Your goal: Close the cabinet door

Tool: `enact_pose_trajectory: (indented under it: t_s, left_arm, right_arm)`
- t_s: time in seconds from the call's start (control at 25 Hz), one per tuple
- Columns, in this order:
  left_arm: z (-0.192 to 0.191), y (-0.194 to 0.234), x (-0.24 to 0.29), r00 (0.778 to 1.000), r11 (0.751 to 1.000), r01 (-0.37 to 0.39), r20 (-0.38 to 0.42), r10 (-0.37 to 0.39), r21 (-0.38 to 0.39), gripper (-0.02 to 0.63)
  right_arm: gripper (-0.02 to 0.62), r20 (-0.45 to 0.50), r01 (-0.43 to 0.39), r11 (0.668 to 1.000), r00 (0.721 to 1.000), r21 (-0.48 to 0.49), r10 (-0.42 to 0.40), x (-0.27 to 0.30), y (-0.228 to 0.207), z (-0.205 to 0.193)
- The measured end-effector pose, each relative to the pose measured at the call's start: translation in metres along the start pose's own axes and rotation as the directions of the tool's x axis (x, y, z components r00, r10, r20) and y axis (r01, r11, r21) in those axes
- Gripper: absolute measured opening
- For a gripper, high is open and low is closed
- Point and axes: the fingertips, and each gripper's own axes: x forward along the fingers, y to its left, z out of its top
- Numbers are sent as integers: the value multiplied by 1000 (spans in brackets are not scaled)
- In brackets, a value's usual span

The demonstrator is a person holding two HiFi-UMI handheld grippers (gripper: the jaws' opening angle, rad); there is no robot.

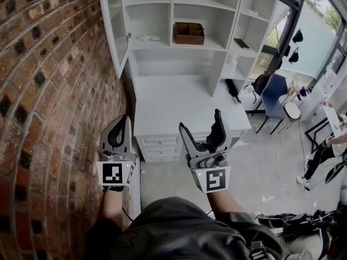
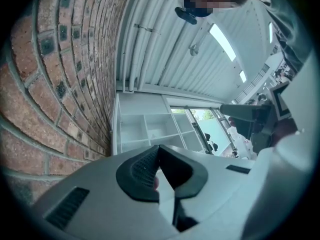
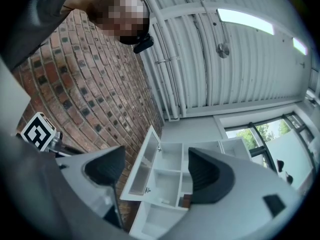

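Observation:
The white cabinet (image 1: 184, 20) stands above a white desk, and its left glass-panelled door (image 1: 114, 28) hangs open, swung out toward the brick wall. The right gripper view shows that door (image 3: 141, 174) from below, straight ahead between the jaws and well apart from them. My right gripper (image 1: 199, 119) is held over the desk's front edge, wide open with nothing between its pads. My left gripper (image 1: 120, 124) sits close to the wall, below the door, shut and empty. In the left gripper view the door (image 2: 116, 129) appears edge-on, far beyond the closed fingertips.
The brick wall (image 1: 49, 91) runs close along the left. The desk top (image 1: 179, 99) has drawers (image 1: 160, 142) under it. A brown box (image 1: 188, 33) sits on a middle shelf. A blue chair (image 1: 274, 99) and a person (image 1: 325, 156) are off to the right.

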Motion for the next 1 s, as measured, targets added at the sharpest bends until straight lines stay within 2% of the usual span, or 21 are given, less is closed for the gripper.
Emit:
enact_pose_trajectory:
  t_s: [0.56,0.76,1.0]
  left_arm:
    - [-12,-35,9,996,997,-65,-53,66,29,2]
    - [-27,-21,17,995,996,-84,-58,86,38,3]
    - [-52,17,45,995,995,-92,-34,93,24,2]
  right_arm:
    - [382,-26,-73,995,997,62,75,-5,-30,-23]
    - [382,-28,-91,992,995,82,93,16,-22,-43]
    - [382,6,-116,991,993,63,115,68,0,-62]
